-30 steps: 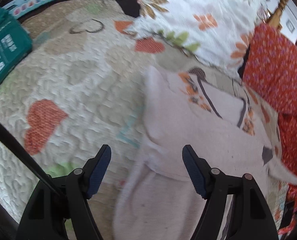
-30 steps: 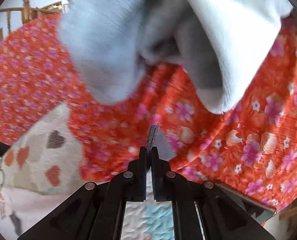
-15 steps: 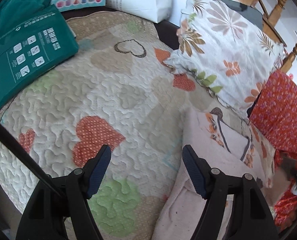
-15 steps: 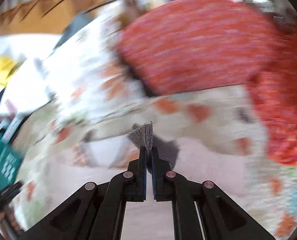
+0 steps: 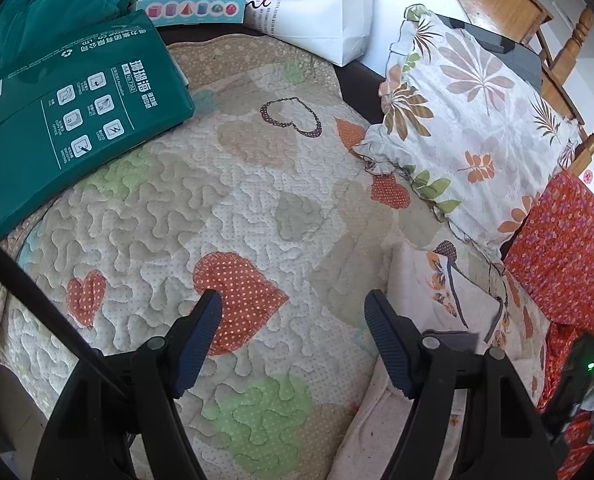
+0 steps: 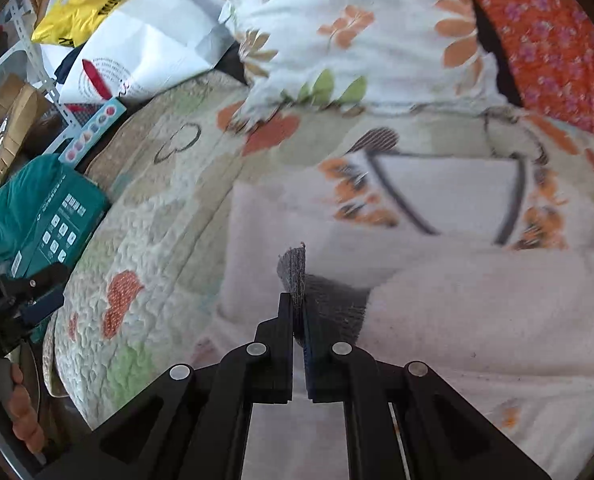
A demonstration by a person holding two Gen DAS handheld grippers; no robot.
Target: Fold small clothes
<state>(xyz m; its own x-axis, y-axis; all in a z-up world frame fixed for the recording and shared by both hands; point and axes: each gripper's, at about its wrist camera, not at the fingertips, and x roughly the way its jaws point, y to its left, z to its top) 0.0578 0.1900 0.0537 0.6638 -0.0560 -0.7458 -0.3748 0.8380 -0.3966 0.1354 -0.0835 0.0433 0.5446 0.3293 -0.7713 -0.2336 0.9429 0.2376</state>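
A pale pink fleece garment [image 6: 477,320] with an orange flower print and dark piping lies on the heart-patterned quilt [image 6: 149,240]. My right gripper [image 6: 296,304] is shut on the garment's grey cuff [image 6: 295,272], which sticks up between its jaws just above the folded cloth. In the left wrist view the same garment [image 5: 429,292] lies at the lower right. My left gripper [image 5: 292,300] stands open over the quilt [image 5: 257,208], left of the garment's edge, with nothing between its fingers. The right gripper's body [image 5: 577,364] shows at that view's right edge.
A green box [image 5: 69,120] lies on the quilt's far left, with a white paper bag [image 5: 317,8] behind it. A leaf-print pillow [image 5: 477,120] and a red floral cloth [image 5: 565,248] border the garment. Wooden chair posts [image 5: 577,40] stand beyond. A hand [image 6: 21,412] holds the left gripper.
My right gripper swung from over the red floral cloth down over the pink garment, still clamped on the grey cuff. My left gripper moved left off the garment, out over the quilt.
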